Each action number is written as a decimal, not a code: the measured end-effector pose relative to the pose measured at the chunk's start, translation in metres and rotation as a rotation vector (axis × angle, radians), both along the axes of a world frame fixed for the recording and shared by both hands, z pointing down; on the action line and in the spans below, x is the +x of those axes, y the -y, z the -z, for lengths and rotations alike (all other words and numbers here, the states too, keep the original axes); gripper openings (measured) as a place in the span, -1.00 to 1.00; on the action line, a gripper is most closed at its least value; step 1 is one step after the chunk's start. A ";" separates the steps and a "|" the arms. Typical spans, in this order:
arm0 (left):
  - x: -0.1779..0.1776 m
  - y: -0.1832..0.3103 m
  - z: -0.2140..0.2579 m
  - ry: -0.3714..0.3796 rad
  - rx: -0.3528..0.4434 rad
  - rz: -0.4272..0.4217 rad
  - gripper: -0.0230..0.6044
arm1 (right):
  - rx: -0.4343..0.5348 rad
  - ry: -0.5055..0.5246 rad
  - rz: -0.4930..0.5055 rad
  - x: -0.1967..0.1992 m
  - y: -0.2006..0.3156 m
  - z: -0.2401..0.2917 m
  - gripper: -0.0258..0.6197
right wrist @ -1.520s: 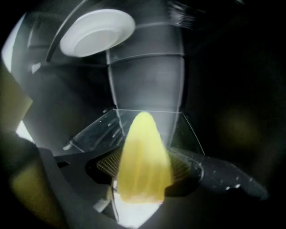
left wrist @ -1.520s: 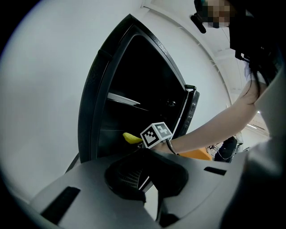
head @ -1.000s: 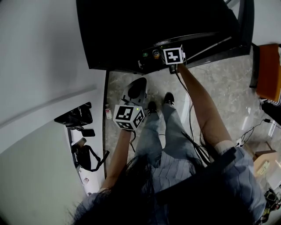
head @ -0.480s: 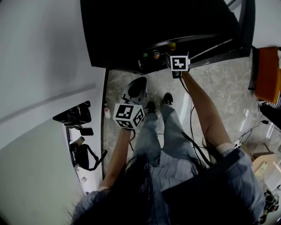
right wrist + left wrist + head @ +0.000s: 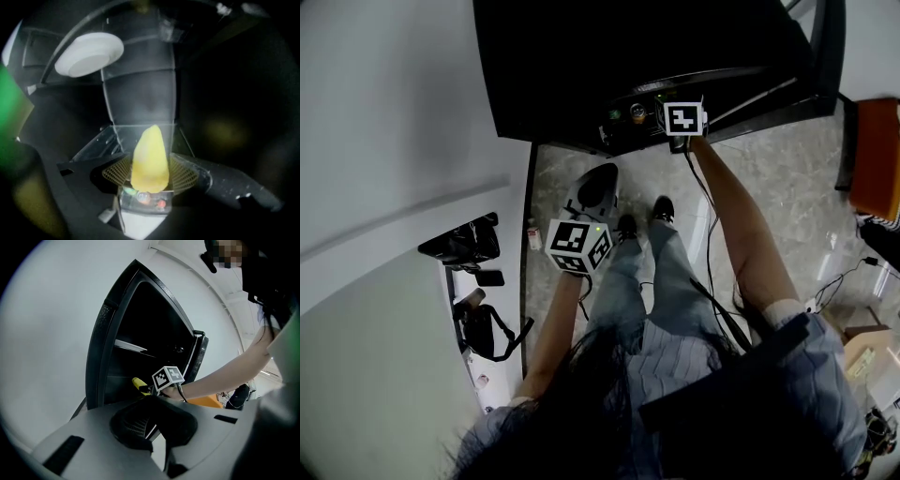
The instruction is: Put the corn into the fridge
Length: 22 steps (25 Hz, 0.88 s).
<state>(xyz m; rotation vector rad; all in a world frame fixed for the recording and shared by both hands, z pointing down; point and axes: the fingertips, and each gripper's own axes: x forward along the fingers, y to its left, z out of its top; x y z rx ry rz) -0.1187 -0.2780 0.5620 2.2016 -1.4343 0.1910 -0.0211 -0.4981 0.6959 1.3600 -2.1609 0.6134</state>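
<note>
The yellow corn (image 5: 150, 157) points tip-up between the mesh pads of my right gripper (image 5: 150, 174), which is shut on it inside the dark fridge (image 5: 609, 56). From the left gripper view the corn (image 5: 139, 384) shows just inside the open fridge (image 5: 140, 348), beside the right gripper's marker cube (image 5: 167, 377). In the head view that cube (image 5: 682, 119) sits at the fridge's lower edge. My left gripper (image 5: 596, 183) hangs low over the floor in front of the fridge, jaws together and holding nothing.
A white dish (image 5: 89, 54) and a glass shelf (image 5: 140, 105) lie ahead inside the fridge. Small coloured items (image 5: 636, 112) sit at the fridge's edge. A white counter (image 5: 412, 234) with black gear (image 5: 461, 248) is left, an orange object (image 5: 874, 155) right, cables (image 5: 839, 277) on the floor.
The right gripper has shifted slightly right and further into the fridge with the corn. The left gripper has stayed nearly still.
</note>
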 end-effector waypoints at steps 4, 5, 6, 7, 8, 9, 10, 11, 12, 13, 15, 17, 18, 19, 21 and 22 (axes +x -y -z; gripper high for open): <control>-0.005 -0.002 0.003 0.013 0.001 0.000 -0.90 | 0.051 0.011 0.004 0.004 -0.001 0.015 -0.13; -0.006 -0.003 0.004 0.012 0.002 0.004 -0.90 | 0.050 0.022 0.005 0.005 -0.004 0.017 -0.13; -0.007 -0.003 0.005 0.009 0.003 0.008 -0.90 | 0.045 0.035 0.002 0.005 -0.008 0.020 -0.13; -0.006 -0.004 0.006 0.006 0.005 0.009 -0.90 | 0.038 0.047 -0.003 0.007 -0.013 0.024 -0.13; -0.006 -0.004 0.008 0.004 0.008 0.008 -0.90 | 0.036 0.057 -0.005 0.008 -0.018 0.028 -0.13; -0.004 -0.004 0.010 0.003 0.012 0.004 -0.90 | 0.039 0.066 0.002 0.009 -0.023 0.034 -0.13; -0.003 -0.005 0.012 0.003 0.017 -0.002 -0.90 | 0.046 0.077 0.017 0.008 -0.029 0.041 -0.13; -0.001 -0.006 0.015 0.004 0.022 -0.011 -0.90 | 0.052 0.089 0.036 0.007 -0.035 0.048 -0.13; 0.001 -0.008 0.018 0.006 0.026 -0.021 -0.90 | 0.058 0.103 0.054 0.006 -0.042 0.055 -0.13; 0.002 -0.010 0.020 0.009 0.030 -0.031 -0.90 | 0.067 0.119 0.070 0.006 -0.050 0.063 -0.13; 0.004 -0.015 0.025 0.010 0.033 -0.043 -0.90 | 0.080 0.157 0.087 0.006 -0.067 0.077 -0.13; 0.005 -0.020 0.029 -0.005 0.029 -0.043 -0.90 | 0.078 0.201 0.093 0.006 -0.086 0.088 -0.14; 0.006 -0.023 0.032 -0.018 0.028 -0.044 -0.90 | 0.080 0.221 0.099 0.005 -0.096 0.095 -0.14; 0.006 -0.027 0.037 -0.031 0.029 -0.046 -0.90 | 0.085 0.242 0.104 0.003 -0.106 0.104 -0.14; 0.007 -0.035 0.047 -0.046 0.039 -0.054 -0.90 | 0.113 0.278 0.108 0.000 -0.126 0.125 -0.15; 0.008 -0.040 0.052 -0.048 0.046 -0.059 -0.90 | 0.138 0.291 0.104 0.000 -0.136 0.137 -0.18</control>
